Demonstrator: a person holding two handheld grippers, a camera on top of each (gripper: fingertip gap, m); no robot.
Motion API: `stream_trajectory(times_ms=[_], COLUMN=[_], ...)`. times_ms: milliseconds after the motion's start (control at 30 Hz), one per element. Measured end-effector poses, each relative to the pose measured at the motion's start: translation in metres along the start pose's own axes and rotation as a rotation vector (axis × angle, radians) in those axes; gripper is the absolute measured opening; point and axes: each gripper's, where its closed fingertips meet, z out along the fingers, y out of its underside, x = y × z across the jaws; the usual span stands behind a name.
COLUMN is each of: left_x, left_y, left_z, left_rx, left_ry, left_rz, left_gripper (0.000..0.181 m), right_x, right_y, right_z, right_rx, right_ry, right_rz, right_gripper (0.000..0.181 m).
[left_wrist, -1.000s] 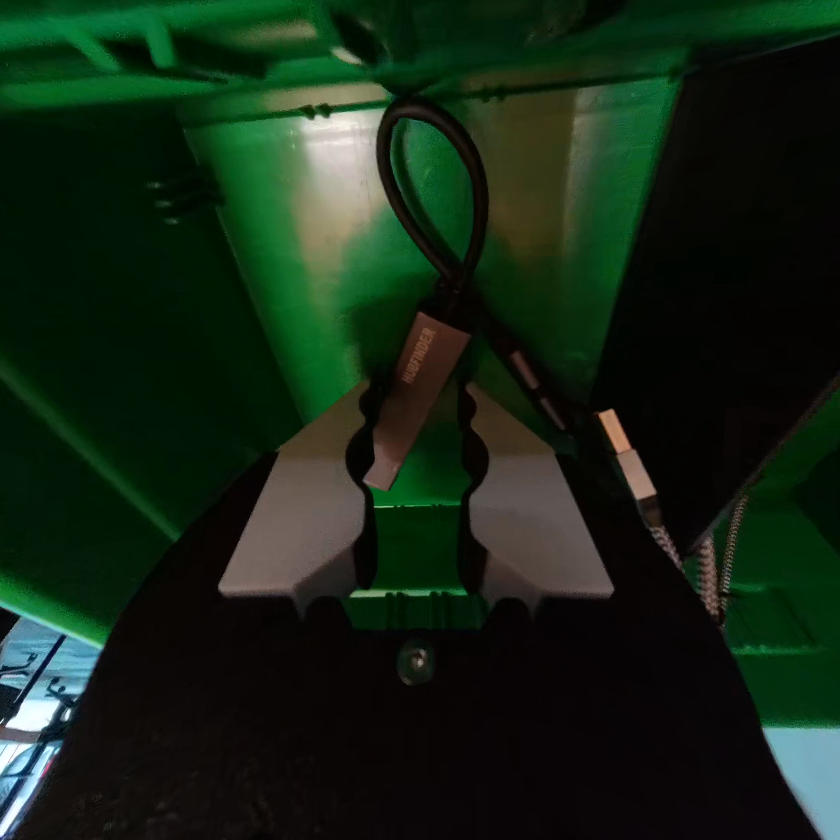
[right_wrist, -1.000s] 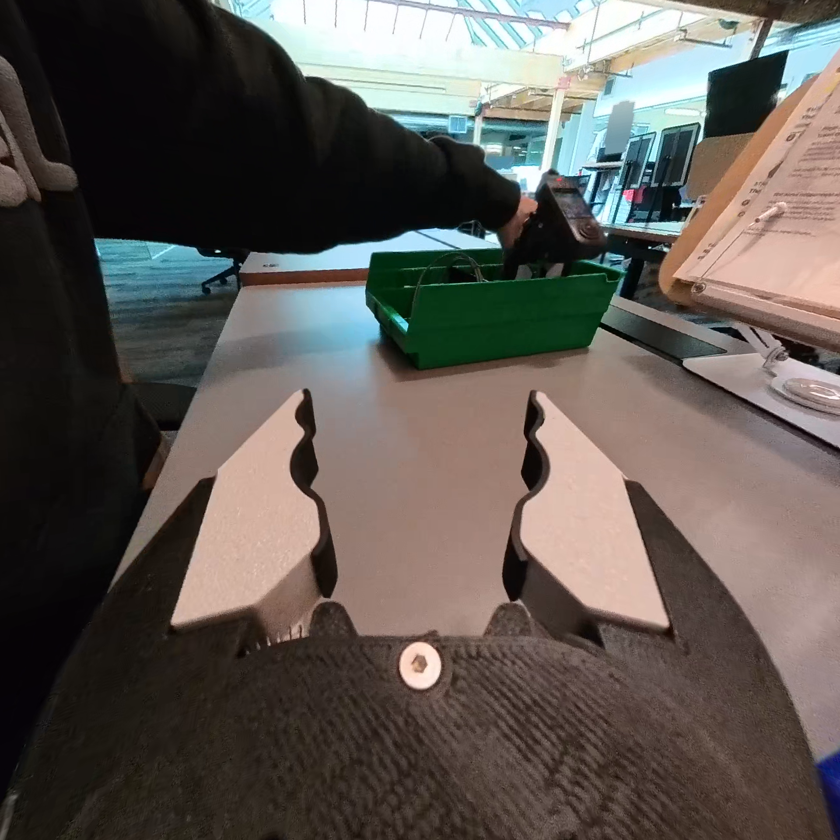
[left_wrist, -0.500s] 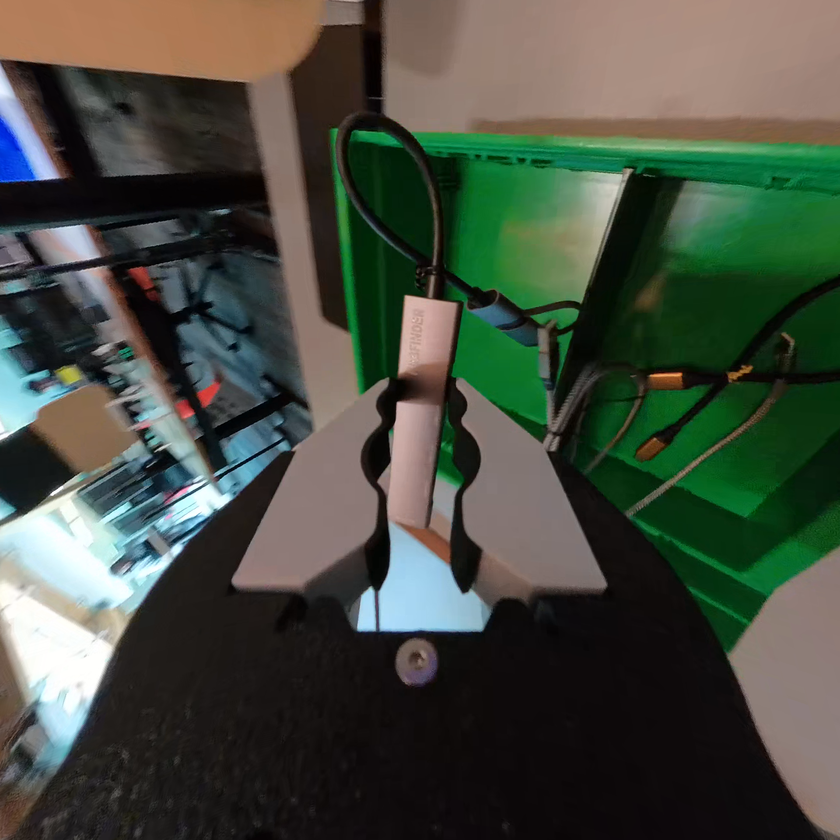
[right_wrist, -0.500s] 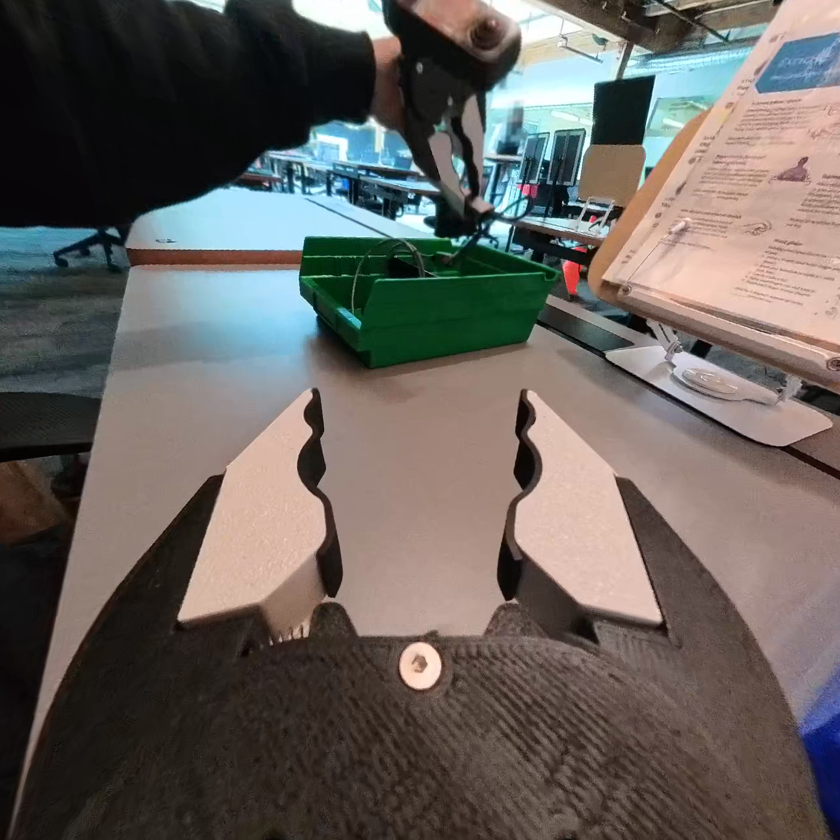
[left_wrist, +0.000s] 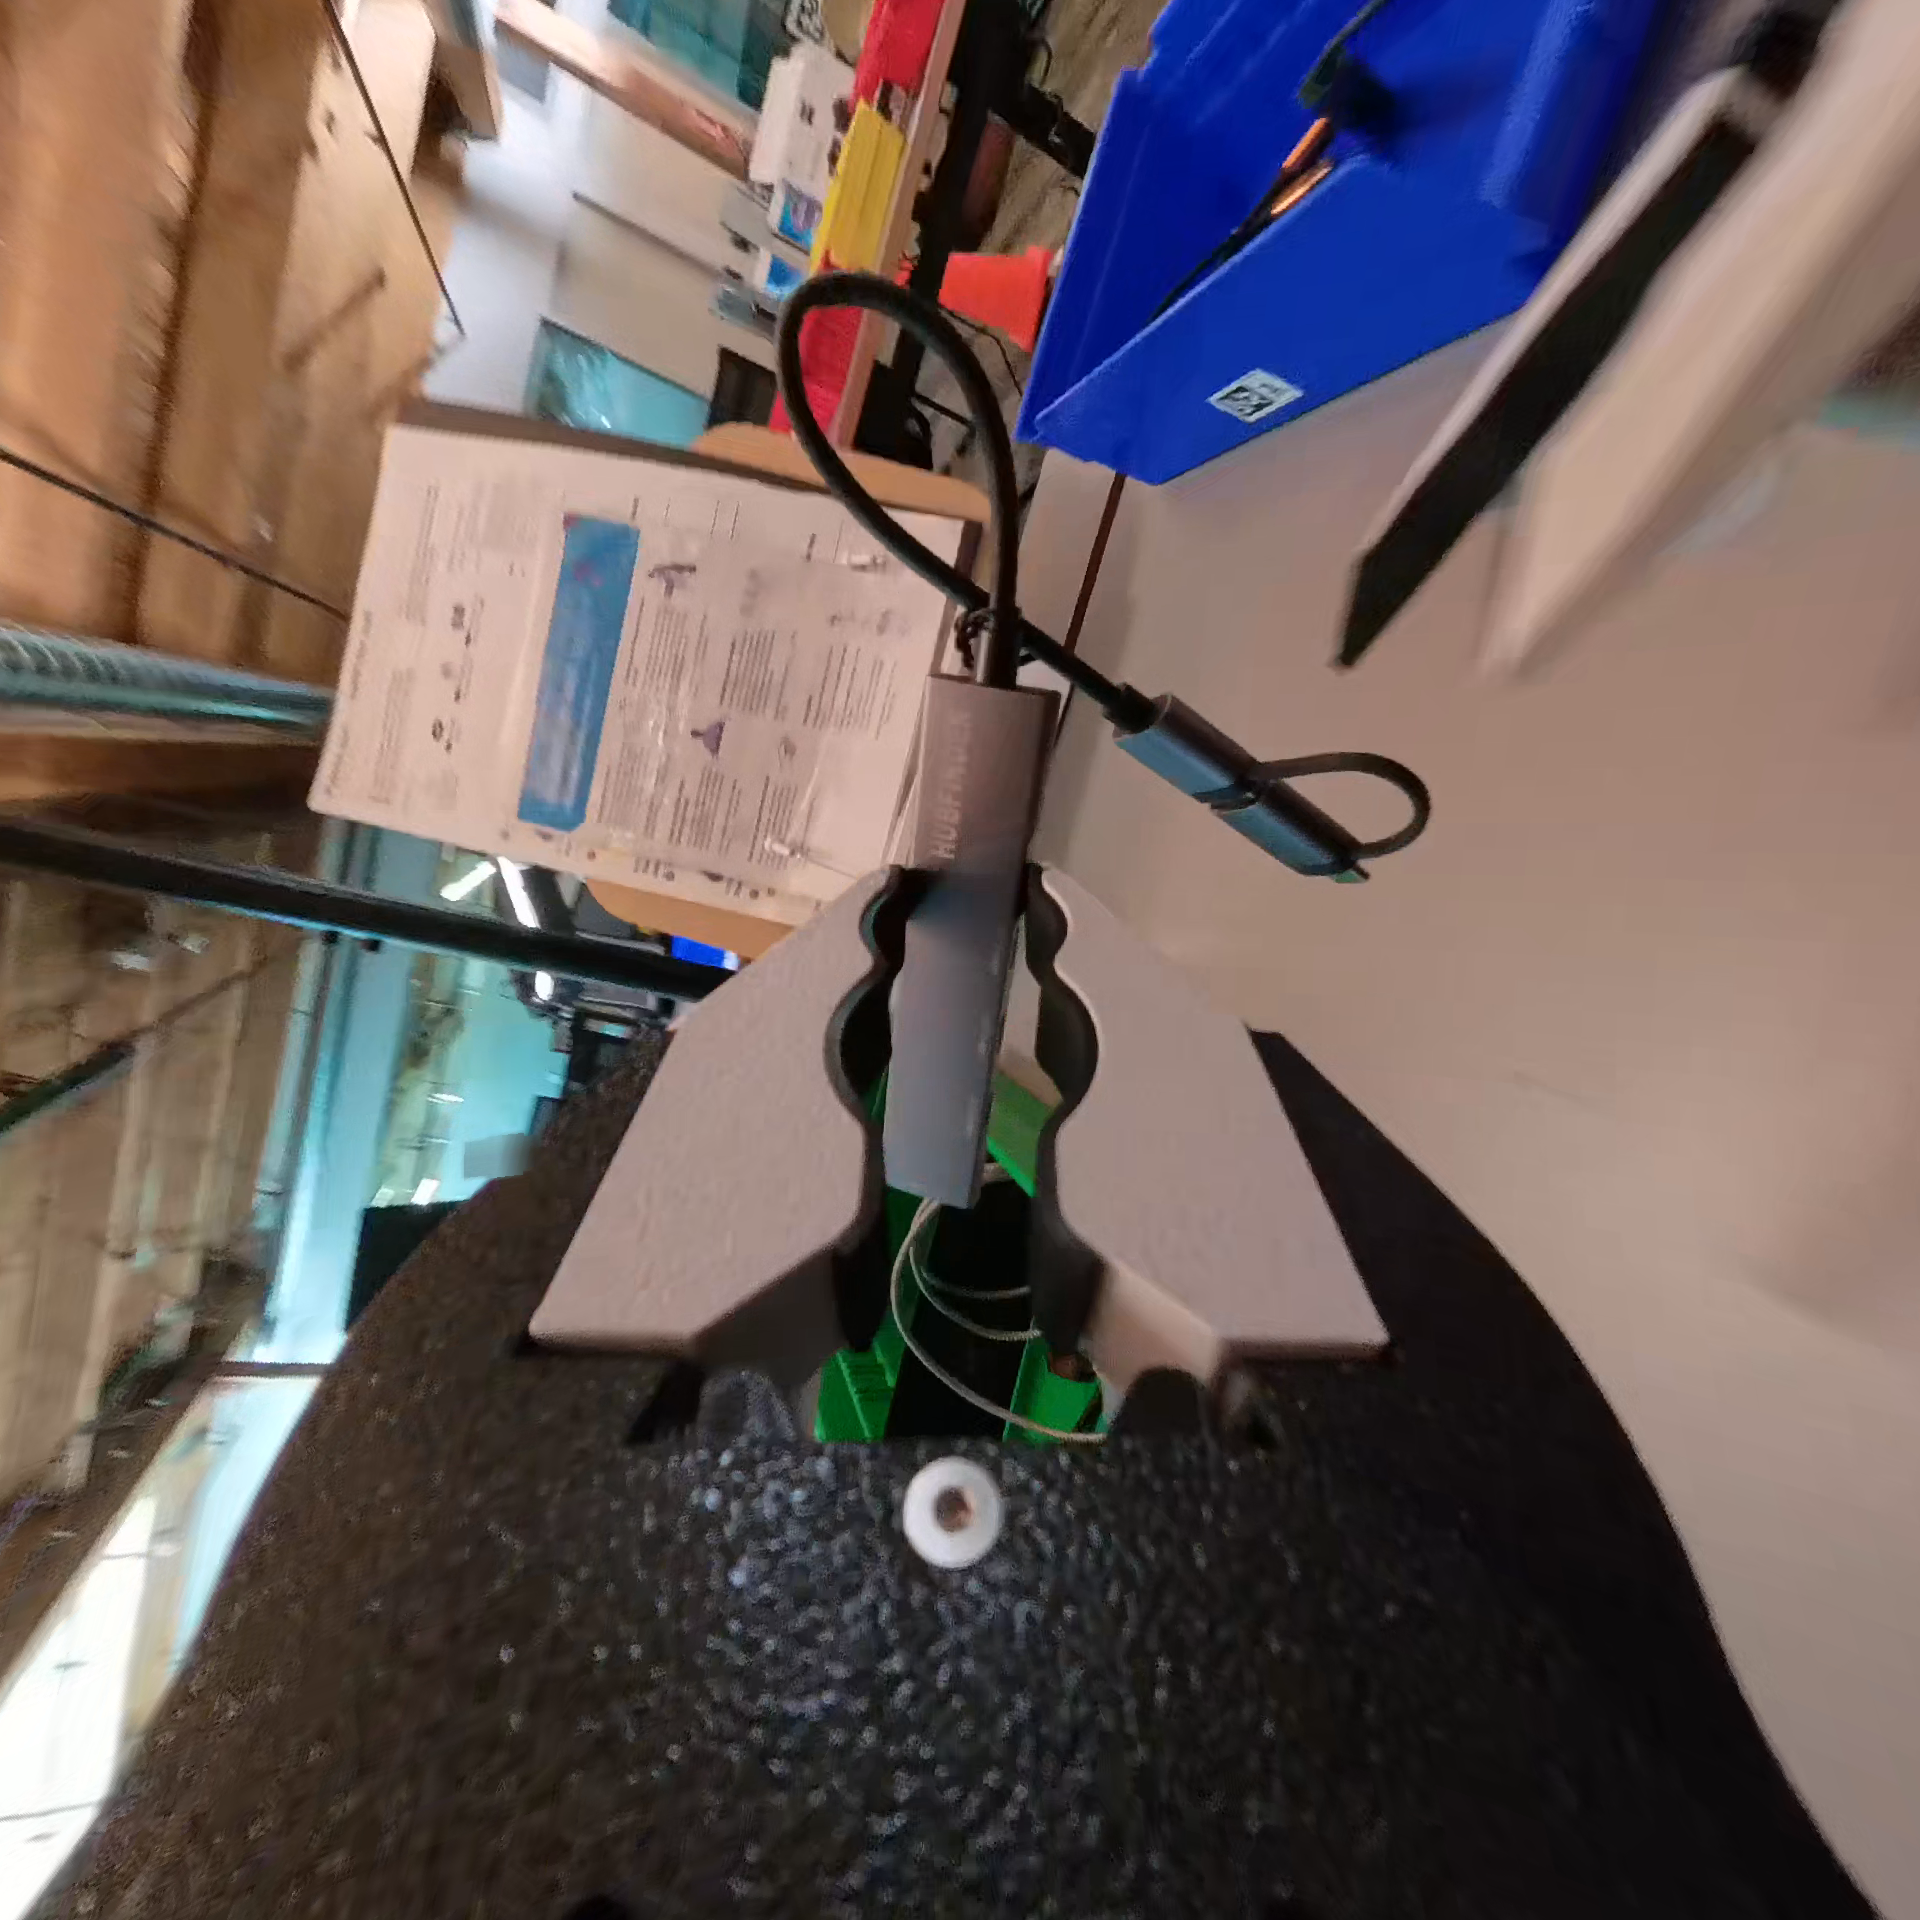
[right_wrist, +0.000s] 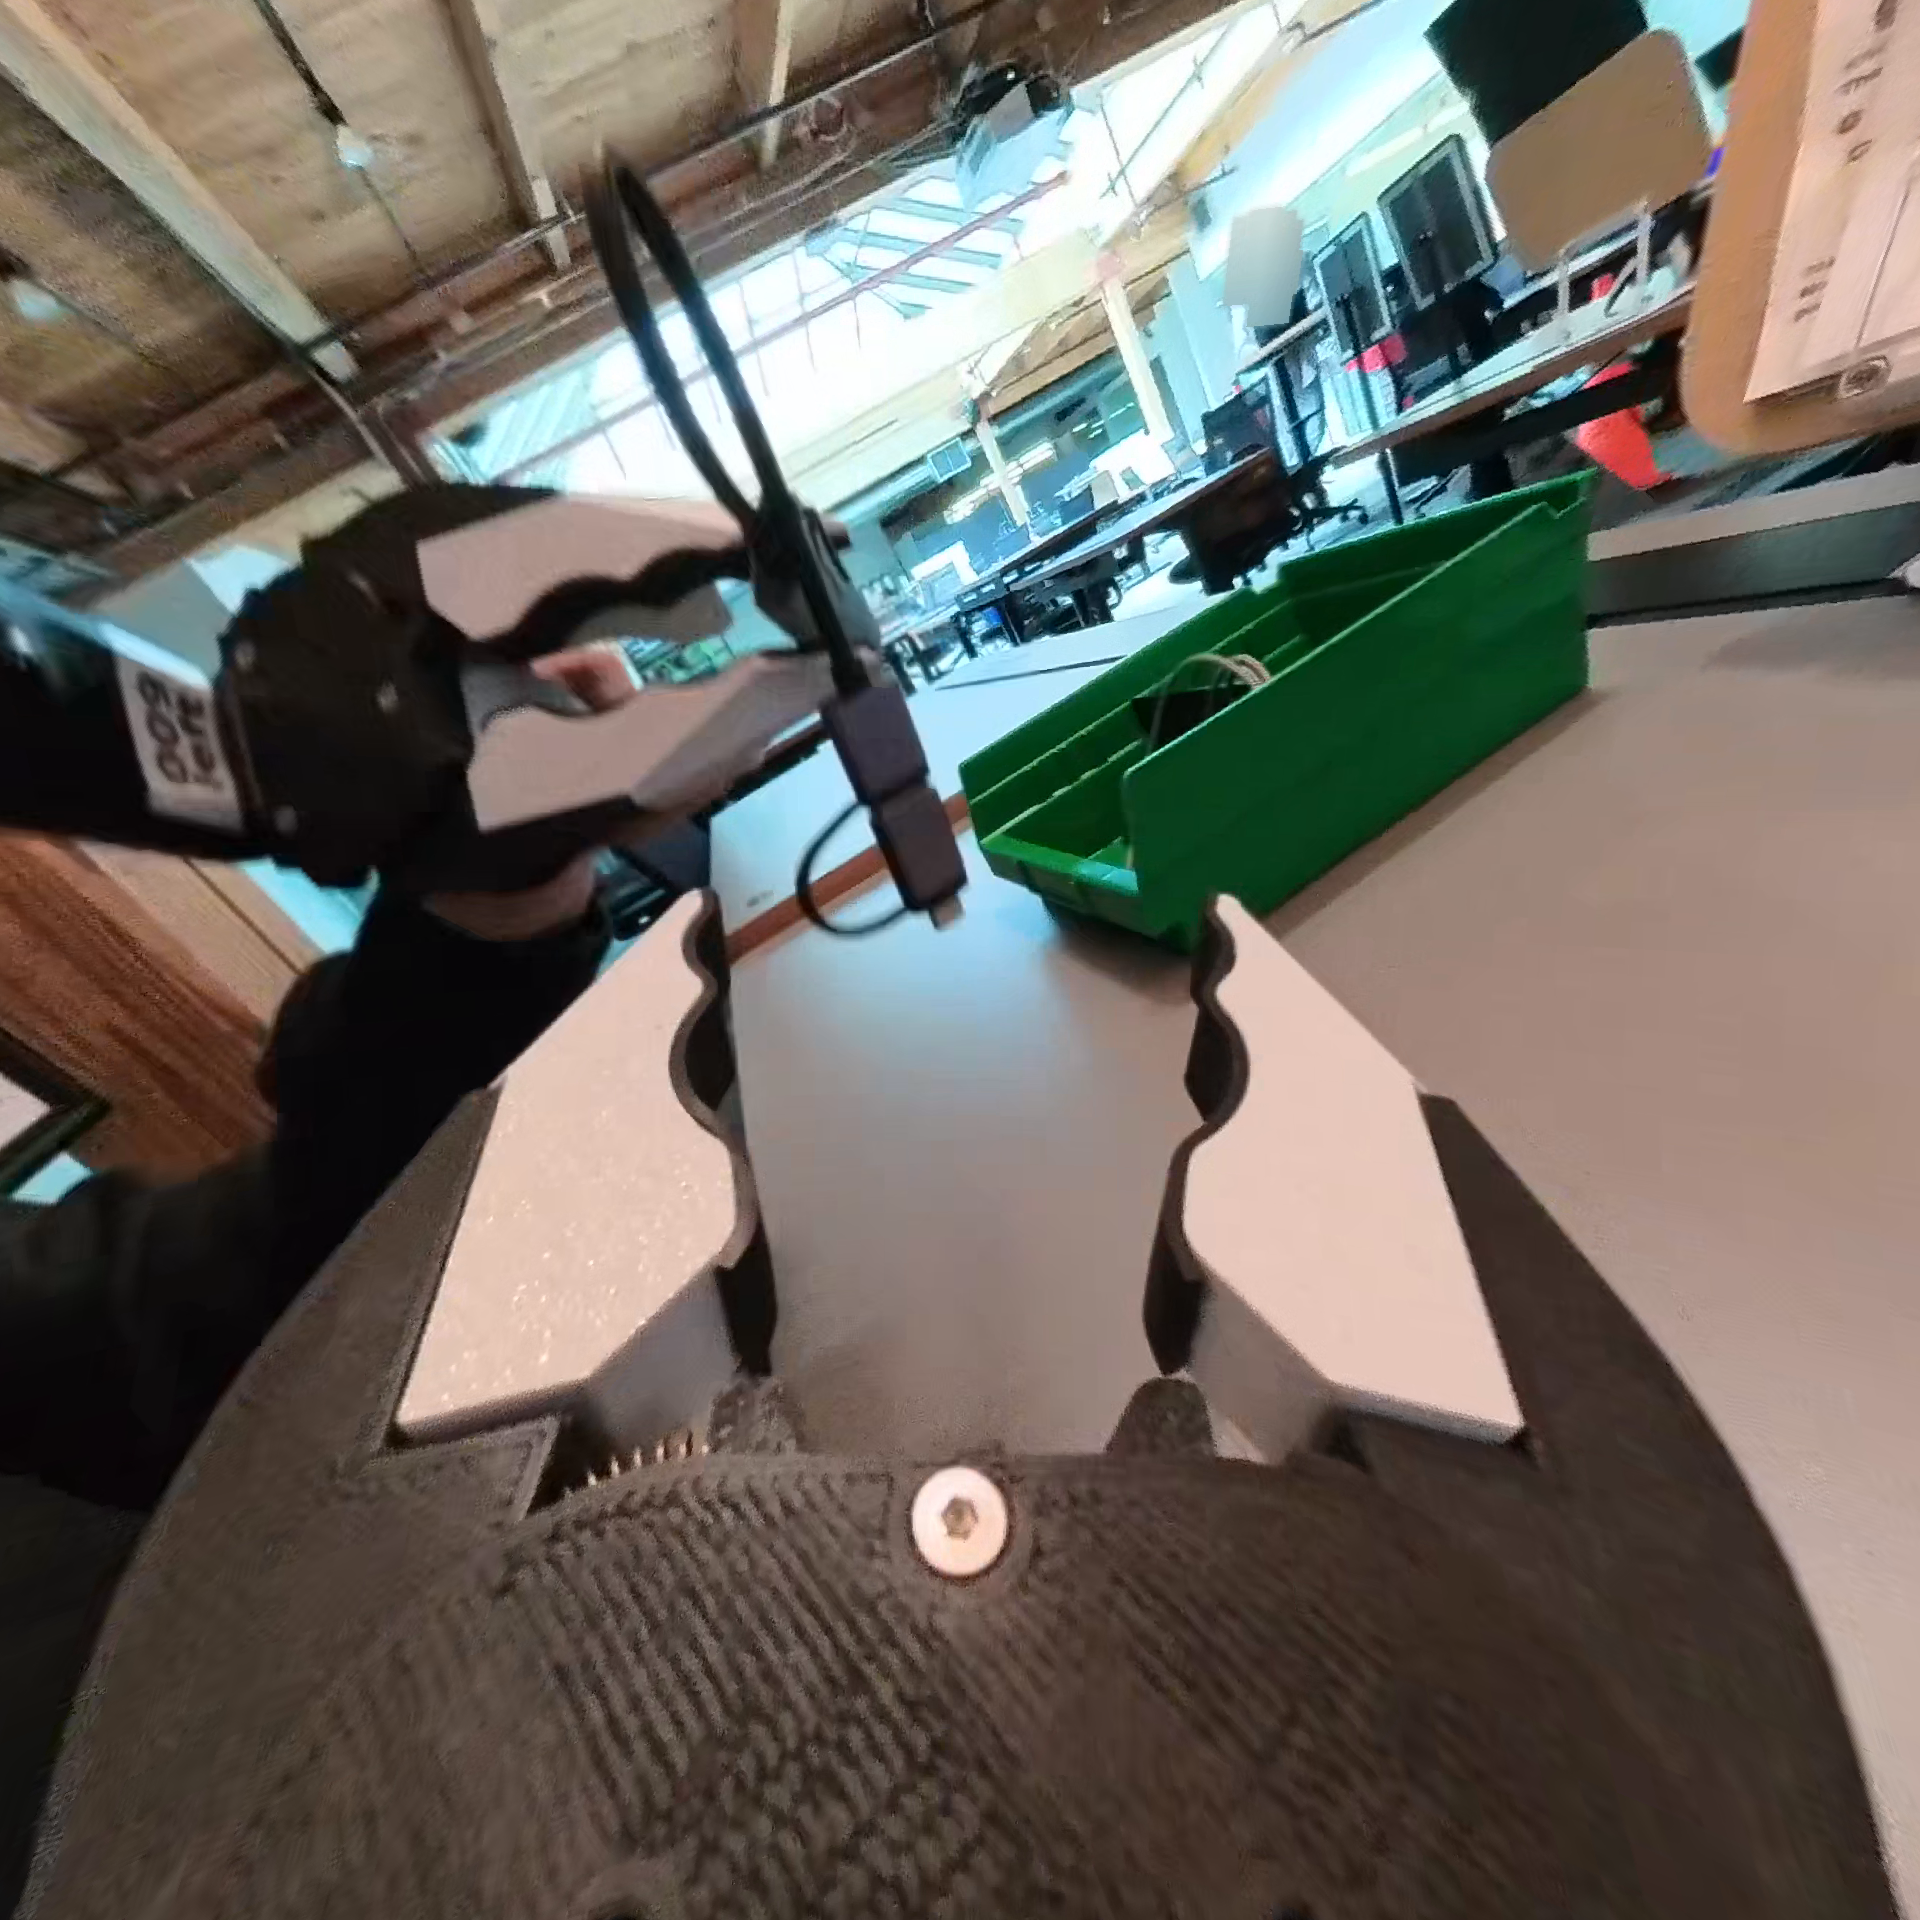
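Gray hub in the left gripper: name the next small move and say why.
Probably bring the right gripper up to the dangling plug. The left gripper is shut on the gray hub, its cable hangs free above the table, and the right is open.

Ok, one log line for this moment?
left gripper: shut on hub, lifted | cable: looped | right gripper: open, empty | bin: on table

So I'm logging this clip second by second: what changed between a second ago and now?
The left tool, shut on the slim grey metal adapter with its looped black cable, lifted it out of the green plastic bin and carried it toward the right tool. The right tool tilted toward it but stayed open and empty; the bin stayed on the grey table.
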Motion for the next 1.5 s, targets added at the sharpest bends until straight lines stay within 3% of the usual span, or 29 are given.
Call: stream_trajectory(times_ms=[33,200,300,367,467,533,600,667,733,800,900,1033,1200,1300,1333,1400,1433,1500], left_x=[0.014,0.061,0.065,0.068,0.073,0.063,0.039,0.014,0.015,0.032,0.049,0.064,0.068,0.067,0.068,0.067,0.066,0.068], left_y=[-0.004,-0.01,-0.017,-0.022,-0.021,-0.025,-0.024,-0.008,0.005,0.011,-0.004,-0.018,-0.019,-0.019,-0.017,-0.011,-0.006,0.001], left_z=[-0.002,-0.007,-0.011,-0.01,-0.006,-0.008,-0.017,-0.023,-0.019,-0.01,-0.006,0.001,0.009,0.008,0.01,0.011,0.012,0.013], left_rx=[0.002,-0.037,-0.01,0.013,0.033,0.106,0.192,0.253,0.287,0.267,0.341,0.376,0.394,0.453,0.447,0.448,0.442,0.423], left_ry=[-0.026,-0.045,-0.029,0.0,0.037,0.026,-0.003,-0.032,0.072,0.278,0.554,0.704,0.726,0.79,0.793,0.816,0.819,0.837], left_rz=[0.035,0.23,0.245,0.24,0.229,0.029,-0.342,-0.741,-1.055,-1.32,-1.606,-1.751,-1.869,-1.944,-1.975,-2.065,-2.112,-2.161], left_gripper=[0.02,0.02,0.02,0.02,0.021,0.031,0.051,0.051,0.054,0.06,0.06,0.049,0.011,0.006,0.006,0.005,0.006,0.006], right_x=[-0.004,-0.018,-0.022,-0.032,-0.026,-0.018,-0.004,0.009,0.018,0.021,0.017,0.014,0.005,0.002,0.007,0.027,0.033,0.028], right_y=[0.0,0.008,0.007,0.007,0.012,-0.001,-0.015,-0.022,-0.023,-0.021,-0.014,-0.002,0.01,0.011,0.012,0.003,-0.006,-0.025], right_z=[0.001,0.005,0.004,0.002,0.001,-0.004,-0.014,-0.023,-0.028,-0.027,-0.021,-0.013,-0.009,-0.01,-0.011,-0.019,-0.027,-0.046], right_rx=[0.015,-0.016,0.004,0.014,-0.017,0.063,0.167,0.233,0.269,0.27,0.237,0.177,0.082,0.057,0.044,0.087,0.126,0.201], right_ry=[-0.006,-0.035,-0.07,-0.147,-0.156,-0.18,-0.225,-0.293,-0.322,-0.337,-0.359,-0.347,-0.334,-0.323,-0.283,-0.132,-0.069,-0.003], right_rz=[0.01,-0.016,-0.031,-0.019,0.006,0.19,0.443,0.665,0.778,0.825,0.84,0.807,0.651,0.463,0.353,0.069,-0.094,-0.443], right_gripper=[0.088,0.075,0.029,0.009,0.008,0.008,0.008,0.008,0.008,0.008,0.008,0.008,0.008,0.009,0.019,0.073,0.092,0.097])
